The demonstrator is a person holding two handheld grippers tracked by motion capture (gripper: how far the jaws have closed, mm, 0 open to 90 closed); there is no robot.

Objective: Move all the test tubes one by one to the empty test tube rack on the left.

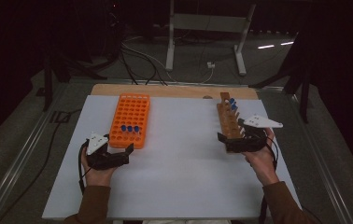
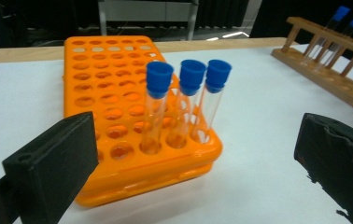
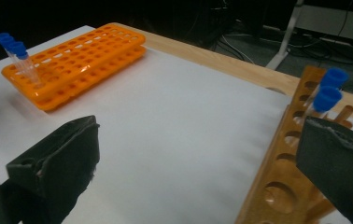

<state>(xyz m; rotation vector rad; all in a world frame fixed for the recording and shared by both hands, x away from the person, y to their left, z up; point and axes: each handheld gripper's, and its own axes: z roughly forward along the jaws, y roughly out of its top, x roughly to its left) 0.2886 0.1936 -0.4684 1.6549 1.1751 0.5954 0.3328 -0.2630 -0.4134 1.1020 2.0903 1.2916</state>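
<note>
Left gripper view: capped tubes [image 2: 184, 105] stand in the orange rack [image 2: 104, 88] beyond empty, wide-apart fingers [image 2: 55, 163]

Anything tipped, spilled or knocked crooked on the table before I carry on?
Nothing stands out. Three capped tubes stand in one row of the orange rack; two more sit in the wooden rack. No spills on the white sheet. Left gripper and right gripper are open, holding nothing.

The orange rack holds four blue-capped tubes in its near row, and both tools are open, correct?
Not four. The left gripper view shows three blue-capped tubes standing in the orange rack. The left tool and right tool are indeed open.
</note>
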